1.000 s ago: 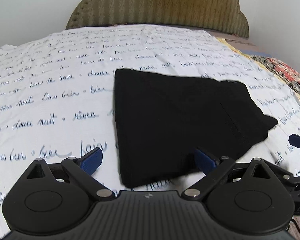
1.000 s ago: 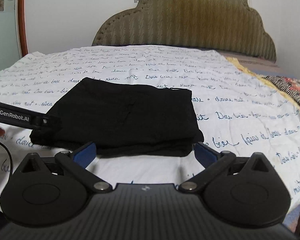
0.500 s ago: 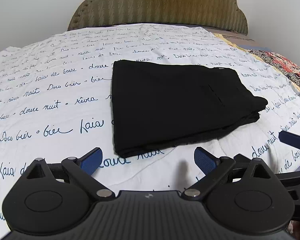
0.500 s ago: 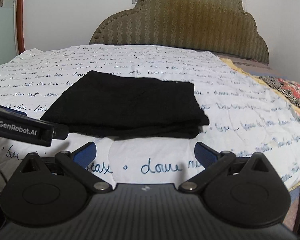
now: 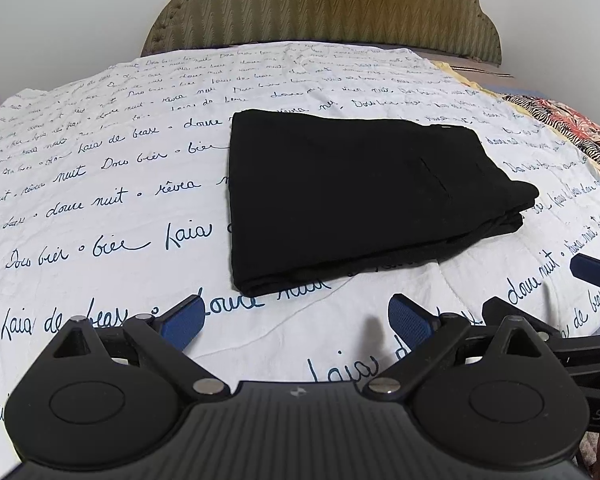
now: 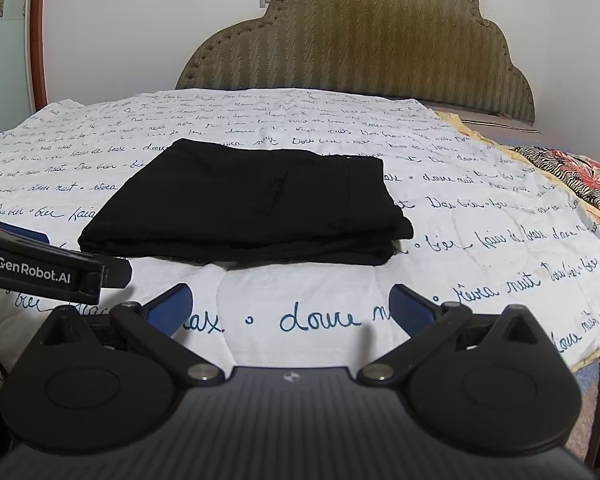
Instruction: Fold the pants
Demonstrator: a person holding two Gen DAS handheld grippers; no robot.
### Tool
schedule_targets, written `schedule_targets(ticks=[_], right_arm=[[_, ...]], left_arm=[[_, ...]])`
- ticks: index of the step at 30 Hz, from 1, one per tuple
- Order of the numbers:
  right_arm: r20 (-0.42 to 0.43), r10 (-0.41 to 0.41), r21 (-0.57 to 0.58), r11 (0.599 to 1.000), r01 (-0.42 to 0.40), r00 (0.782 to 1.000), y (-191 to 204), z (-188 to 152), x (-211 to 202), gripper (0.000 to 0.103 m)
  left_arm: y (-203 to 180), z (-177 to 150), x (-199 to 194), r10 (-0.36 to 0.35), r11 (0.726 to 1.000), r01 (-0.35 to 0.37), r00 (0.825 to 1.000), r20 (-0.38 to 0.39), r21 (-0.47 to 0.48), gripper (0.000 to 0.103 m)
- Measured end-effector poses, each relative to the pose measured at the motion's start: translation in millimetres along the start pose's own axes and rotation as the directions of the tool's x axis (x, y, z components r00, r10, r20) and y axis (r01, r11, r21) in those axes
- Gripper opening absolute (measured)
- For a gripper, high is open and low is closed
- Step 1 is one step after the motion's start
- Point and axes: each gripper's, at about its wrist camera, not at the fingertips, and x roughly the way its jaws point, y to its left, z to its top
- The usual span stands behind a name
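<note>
The black pants [image 5: 352,196] lie folded into a flat rectangle on the white bedsheet with blue script; they also show in the right wrist view [image 6: 252,208]. My left gripper [image 5: 296,320] is open and empty, hovering short of the pants' near edge. My right gripper [image 6: 290,308] is open and empty, also short of the pants. The left gripper's side shows at the left of the right wrist view [image 6: 48,268]. A blue fingertip [image 5: 596,272] of the right gripper shows at the right edge of the left wrist view.
The bed's padded olive headboard [image 6: 364,40] stands against the wall at the back. A patterned zebra and floral blanket [image 6: 572,176] lies along the right side. The bed's near right edge [image 6: 580,360] drops off to the floor.
Both grippers have drawn back from the pants toward the foot of the bed and risen a little. The pants lie still. Both grippers stay open.
</note>
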Motion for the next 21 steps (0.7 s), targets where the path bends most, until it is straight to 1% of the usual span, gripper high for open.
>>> schedule_targets(ticks=[7, 16, 21], right_arm=[[0.002, 0.008, -0.012, 1.000, -0.008, 1.000, 1.6, -0.8, -1.8, 0.103], [-0.002, 0.009, -0.020, 1.000, -0.009, 1.000, 4.0, -2.3, -1.6, 0.103], [-0.005, 0.010, -0.027, 1.000, -0.010, 1.000, 6.2, -2.5, -0.4, 0.103]], left_arm=[[-1.8, -2.6, -0.1, 0.021, 1.000, -0.021, 1.000, 0.002, 0.017, 0.099], [1.0, -3.8, 1.0, 0.005, 1.000, -0.005, 1.000, -0.017, 0.000, 0.099], [-0.6, -5.5, 1.3, 0.014, 1.000, -0.014, 1.000, -0.009, 0.016, 0.099]])
